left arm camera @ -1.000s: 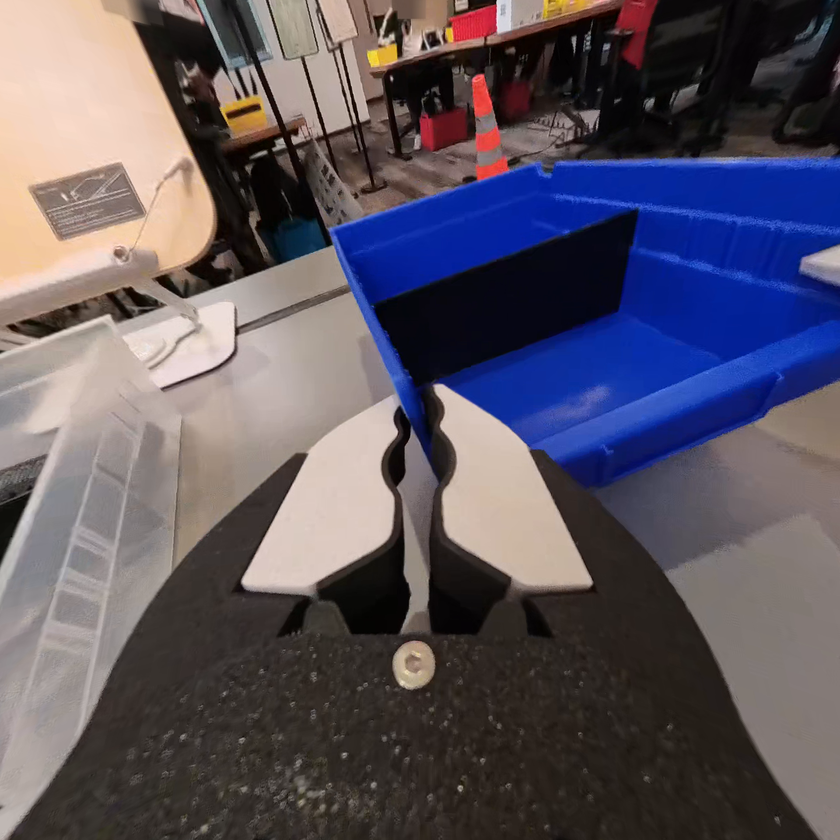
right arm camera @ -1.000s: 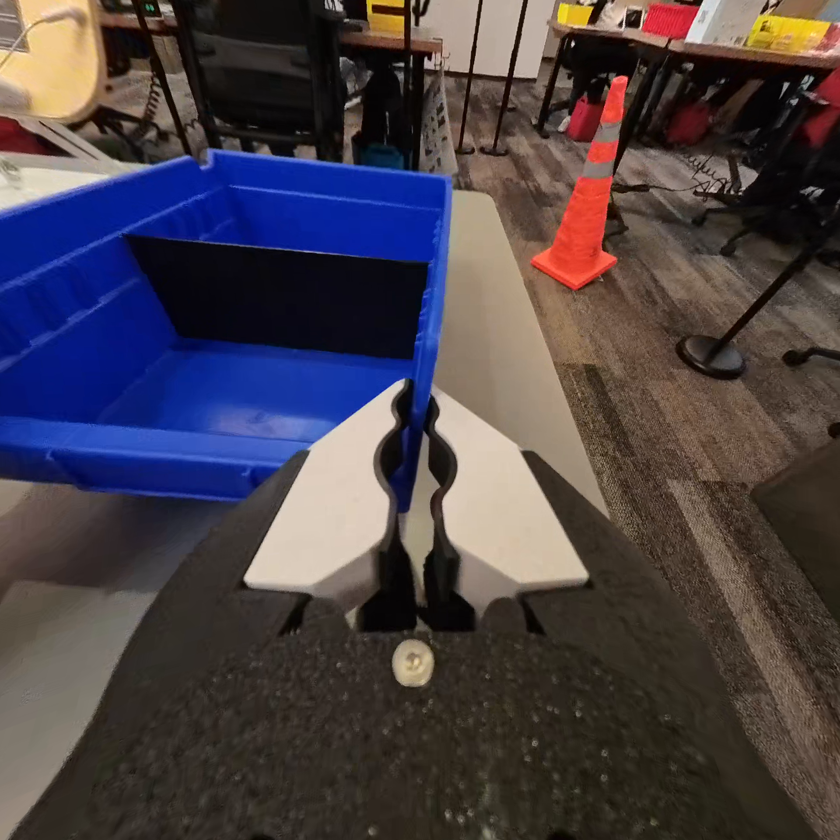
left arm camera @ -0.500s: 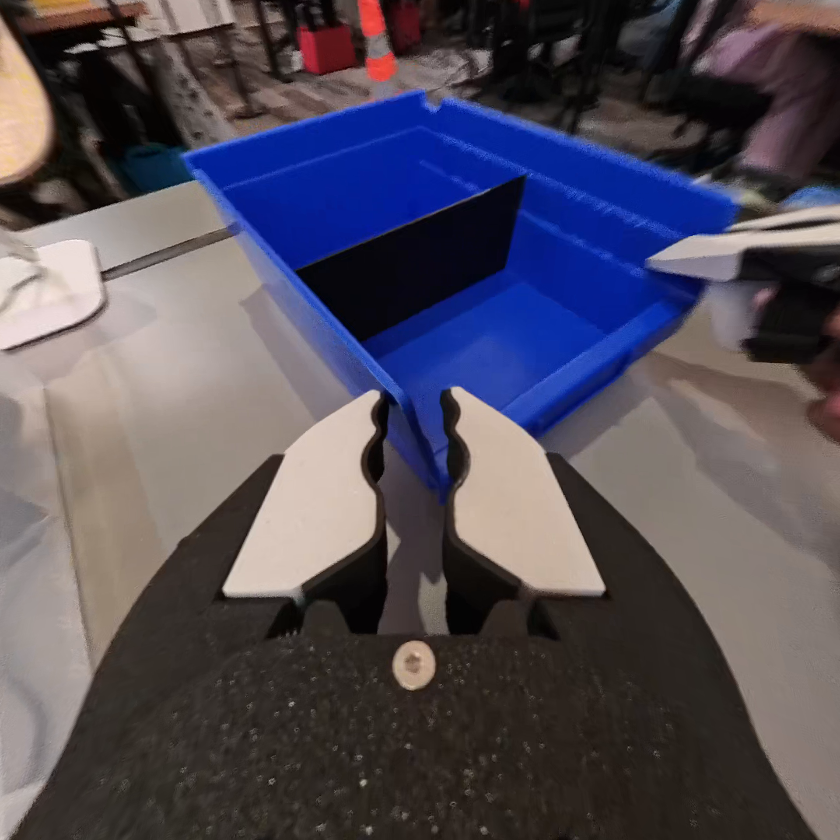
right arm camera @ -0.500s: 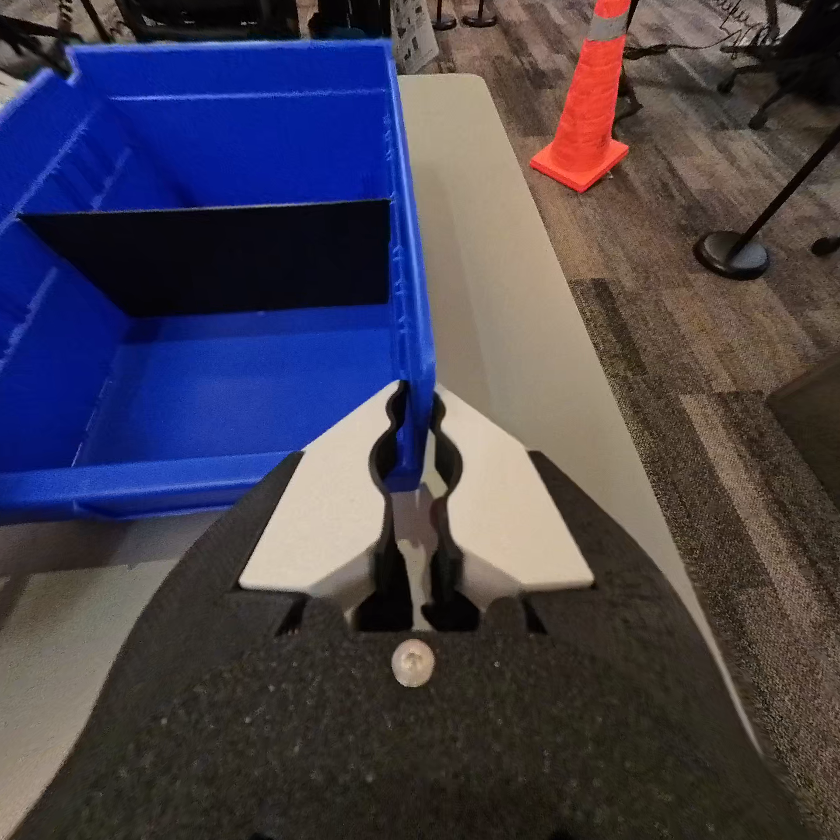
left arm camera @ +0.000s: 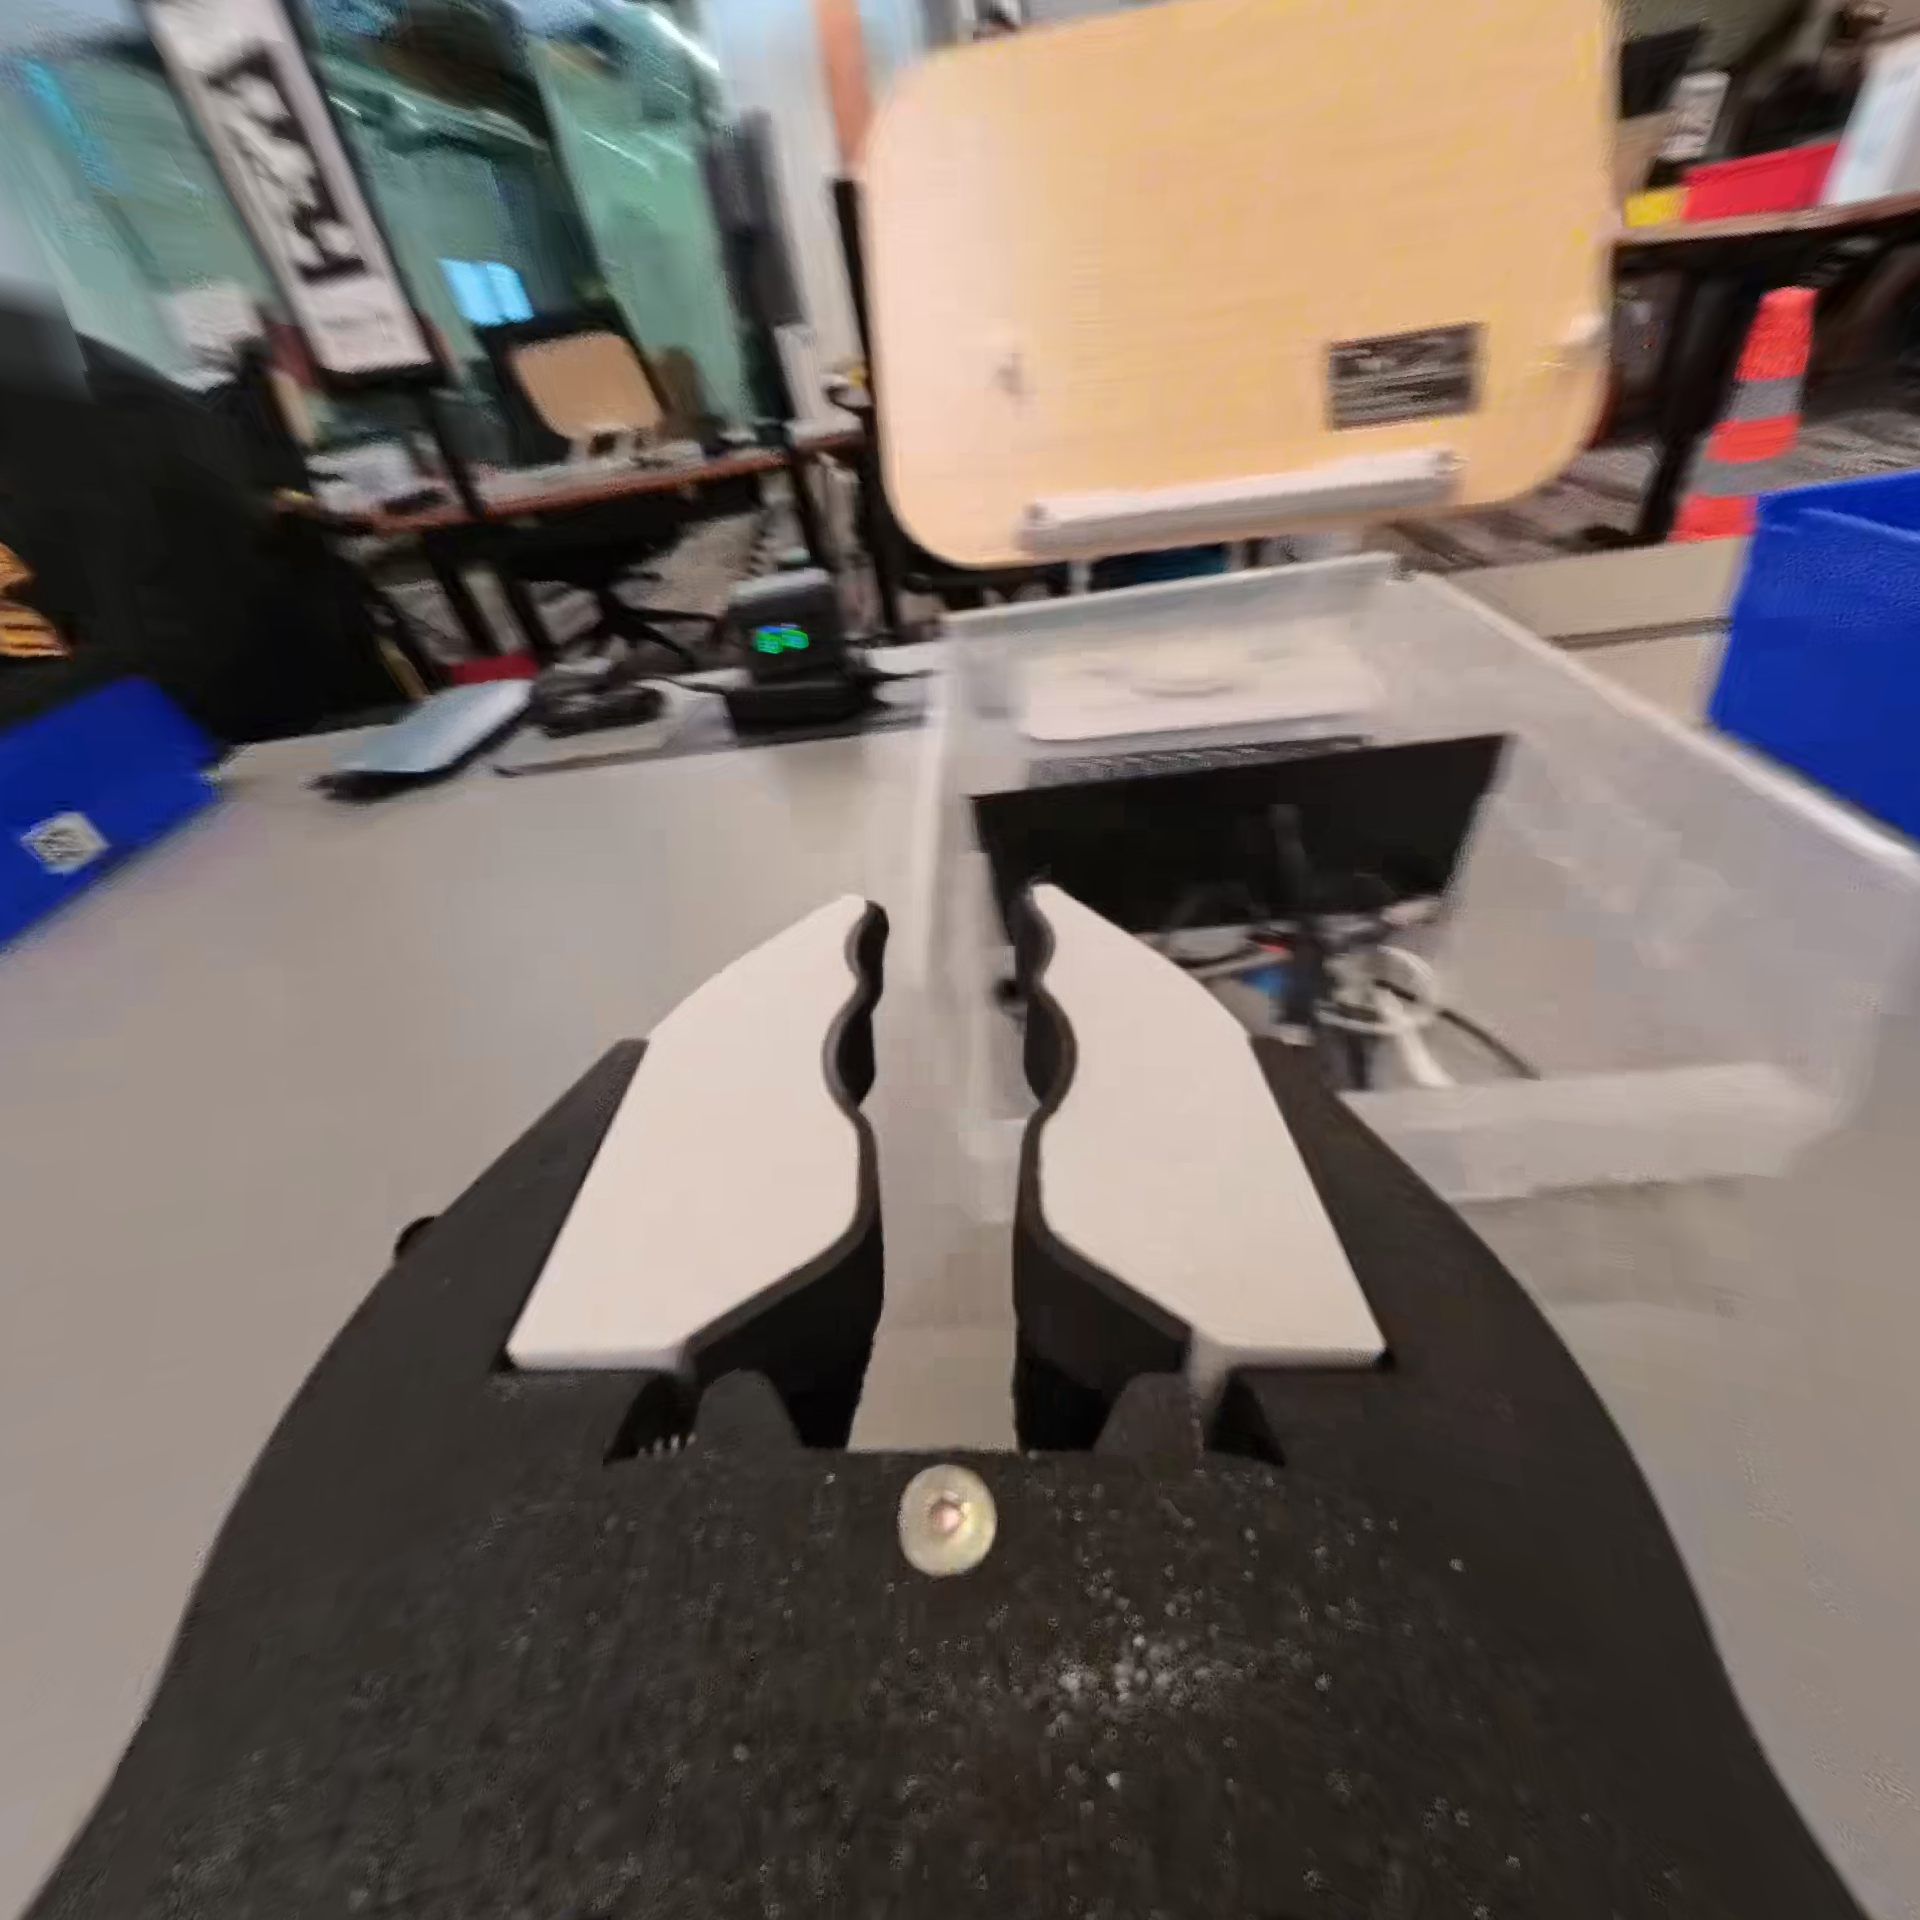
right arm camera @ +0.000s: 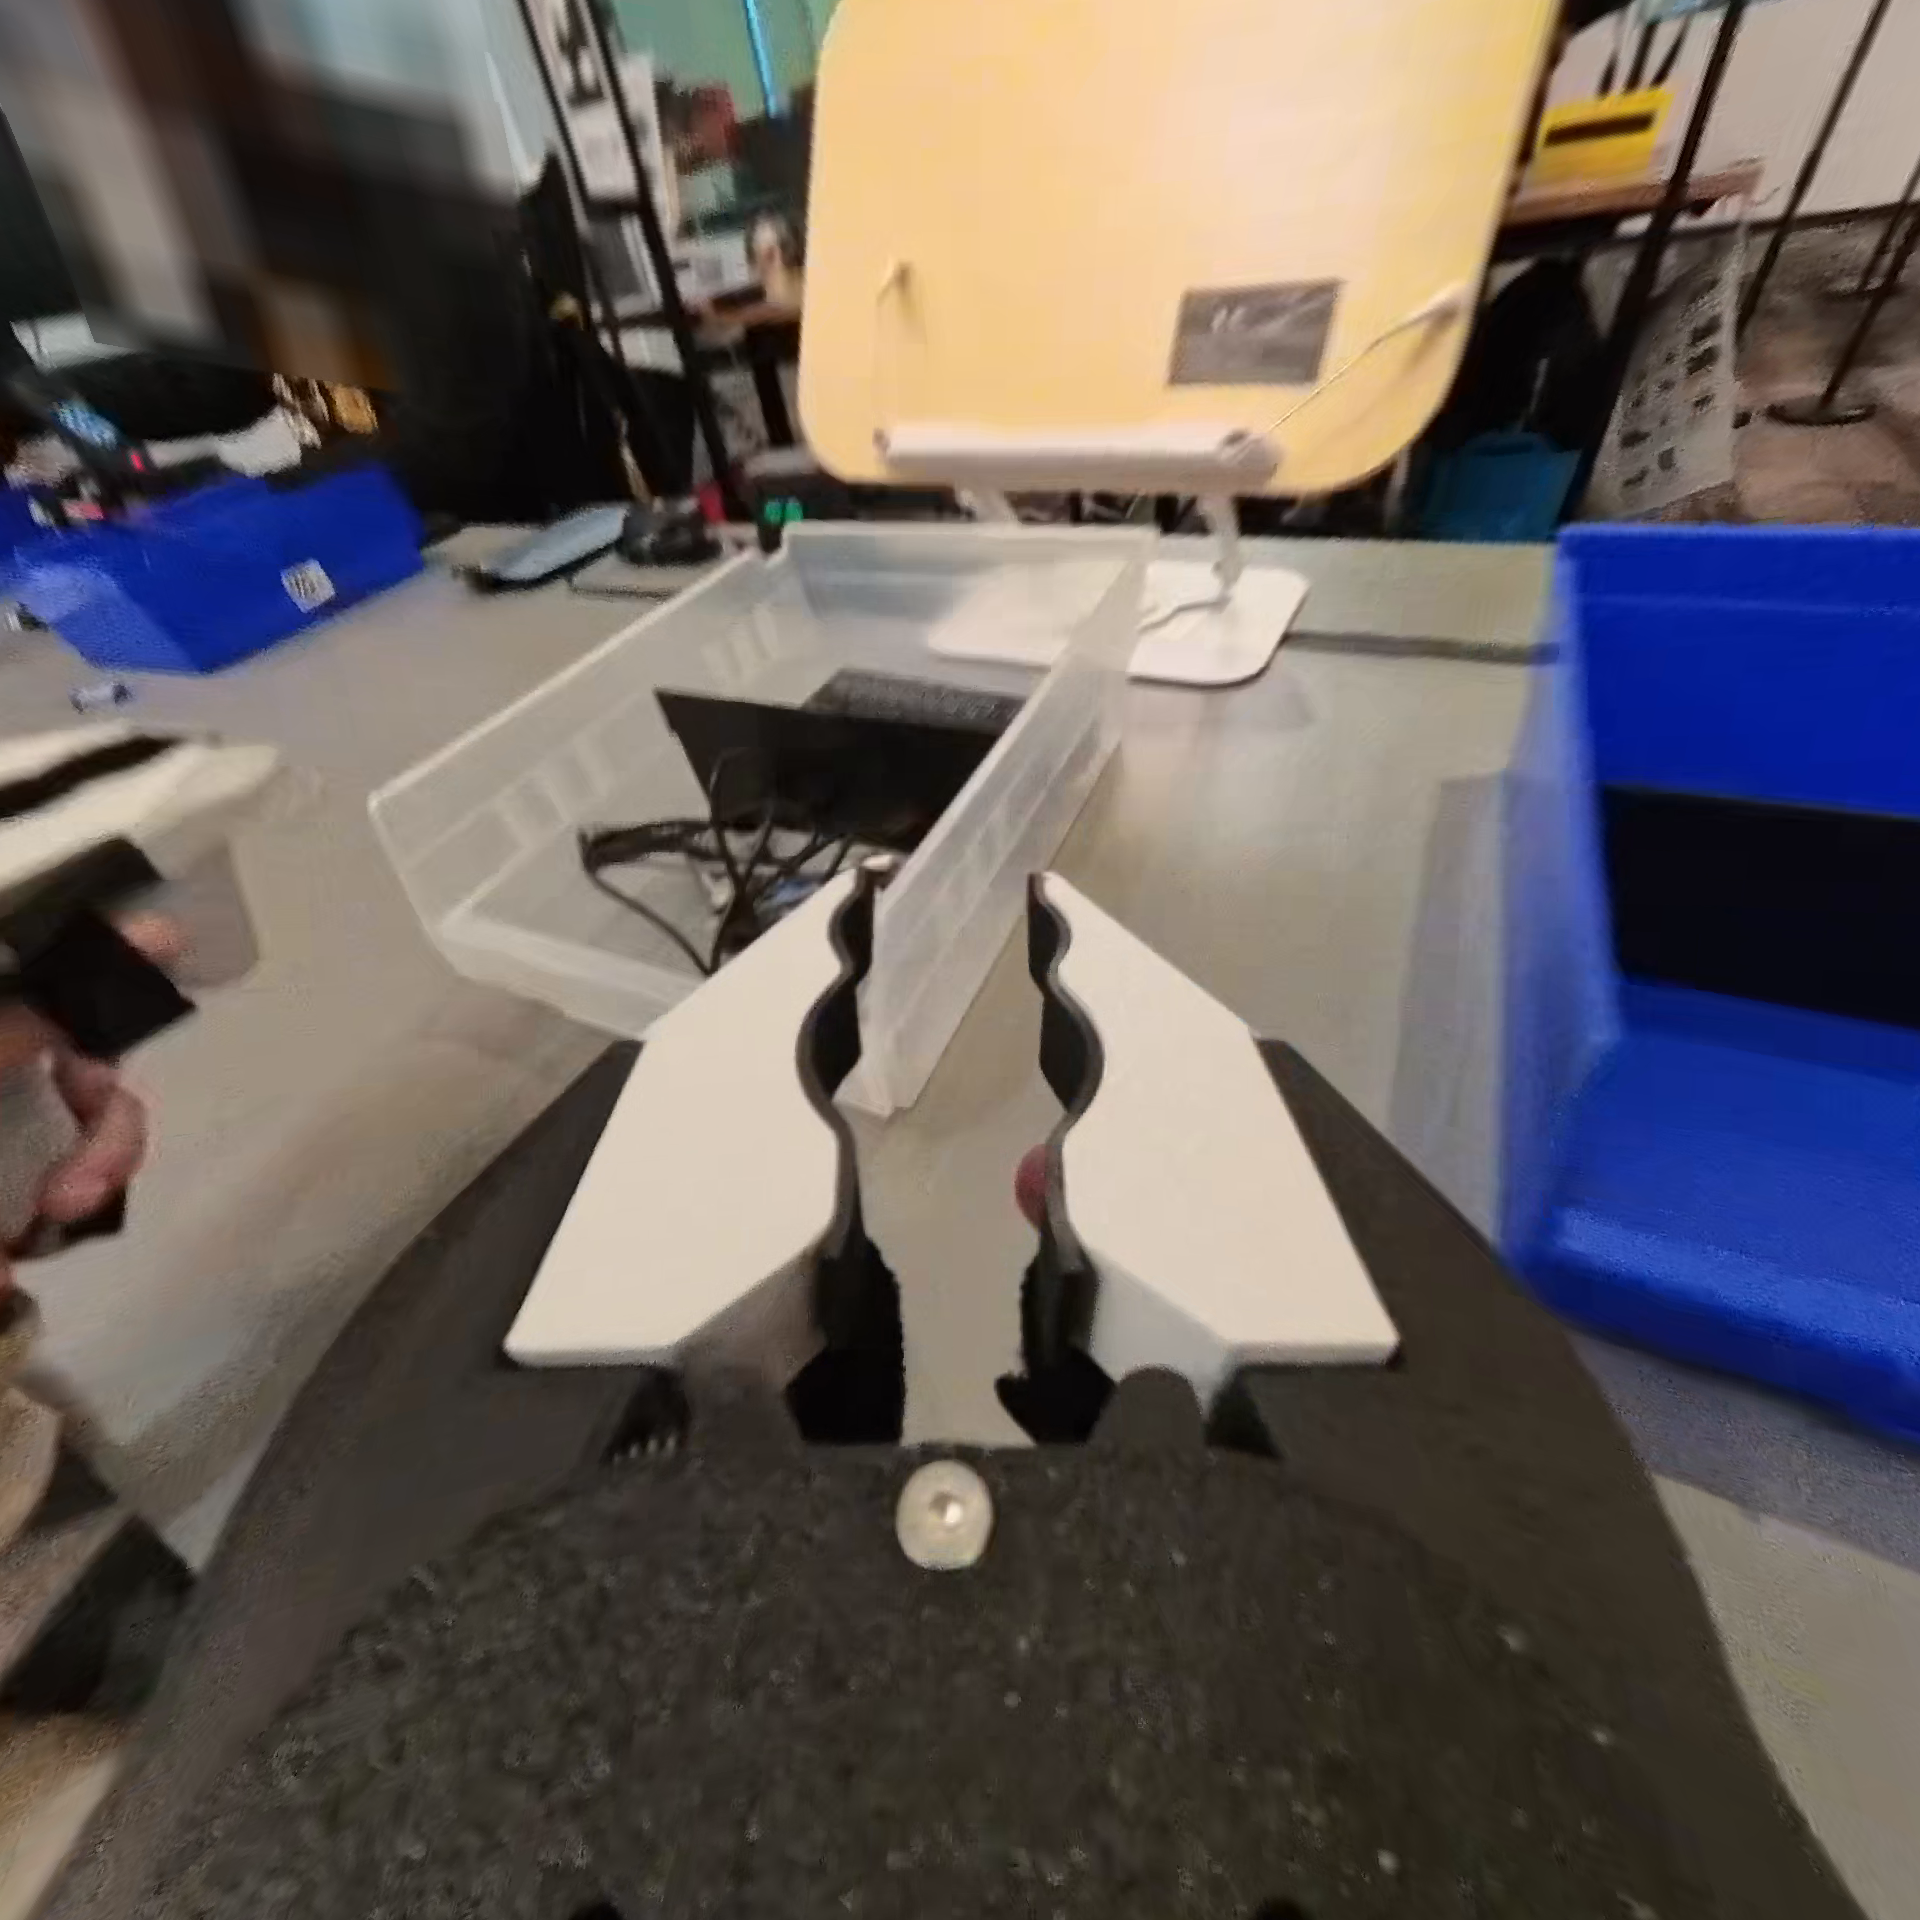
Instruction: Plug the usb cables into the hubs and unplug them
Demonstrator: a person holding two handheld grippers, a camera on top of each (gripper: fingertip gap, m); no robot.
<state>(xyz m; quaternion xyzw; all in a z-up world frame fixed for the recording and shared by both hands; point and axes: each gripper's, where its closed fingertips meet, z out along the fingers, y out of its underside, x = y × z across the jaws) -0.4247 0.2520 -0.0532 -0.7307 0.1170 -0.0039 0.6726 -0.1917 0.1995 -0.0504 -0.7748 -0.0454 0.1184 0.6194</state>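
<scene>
A clear plastic bin [left arm camera: 1621, 935] stands on the grey table and holds a tangle of cables [left arm camera: 1351, 987] in front of a black divider. It also shows in the right wrist view [right arm camera: 520, 821], with dark cables [right arm camera: 707, 873] inside. My left gripper [left arm camera: 951, 925] is open and empty, its fingers either side of the bin's near left corner. My right gripper [right arm camera: 945, 894] is open and empty, its fingers either side of the bin's right wall [right arm camera: 997, 842]. The left gripper shows at the far left of the right wrist view [right arm camera: 94, 810]. No hub is clear to me.
A blue bin [right arm camera: 1745, 935] with a black divider stands right of the clear bin; it shows at the right edge of the left wrist view [left arm camera: 1829, 665]. A tan board on a white stand [right arm camera: 1143, 239] is behind. Another blue bin [right arm camera: 208, 582] and small devices sit far left. Across from one pair of fingers to the other is roughly 25 cm.
Both grippers have let go of the blue bin's rim and swung left to the clear bin. Both have opened wider.
</scene>
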